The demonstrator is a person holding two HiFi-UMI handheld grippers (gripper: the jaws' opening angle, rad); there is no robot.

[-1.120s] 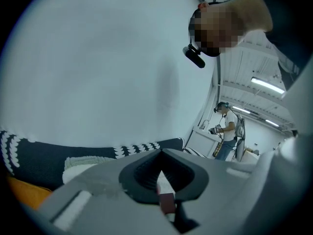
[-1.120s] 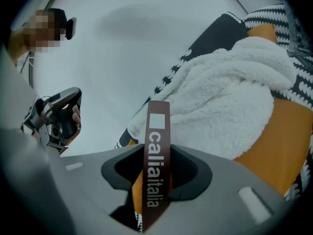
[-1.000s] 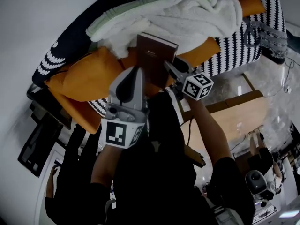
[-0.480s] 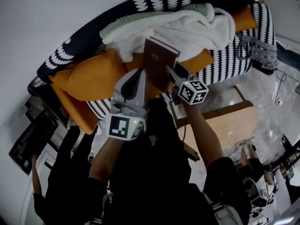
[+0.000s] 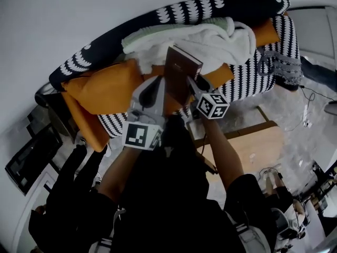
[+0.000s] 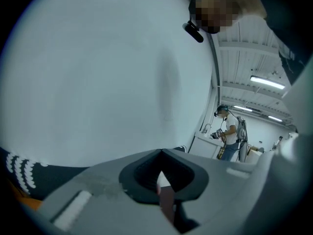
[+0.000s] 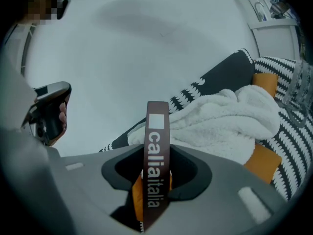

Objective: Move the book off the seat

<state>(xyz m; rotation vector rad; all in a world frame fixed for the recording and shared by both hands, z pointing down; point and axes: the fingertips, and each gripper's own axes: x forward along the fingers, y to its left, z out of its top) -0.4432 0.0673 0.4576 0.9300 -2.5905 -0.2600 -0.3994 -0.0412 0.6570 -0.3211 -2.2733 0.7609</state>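
Now, your left gripper (image 5: 159, 83) and right gripper (image 5: 192, 82) both clamp the book (image 5: 181, 70), upright just above the seat (image 5: 102, 91). Move both hands together toward the near side, clear of the blanket (image 5: 210, 38).

A heaped white fleece blanket (image 5: 213, 40) lies against a pale green knit throw (image 5: 158, 33), beside orange cushions (image 5: 102, 88). A light wooden table (image 5: 258, 144) stands near.

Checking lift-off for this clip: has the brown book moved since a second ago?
Yes. The brown book has risen from the orange cushion, its top edge now further up the white blanket.
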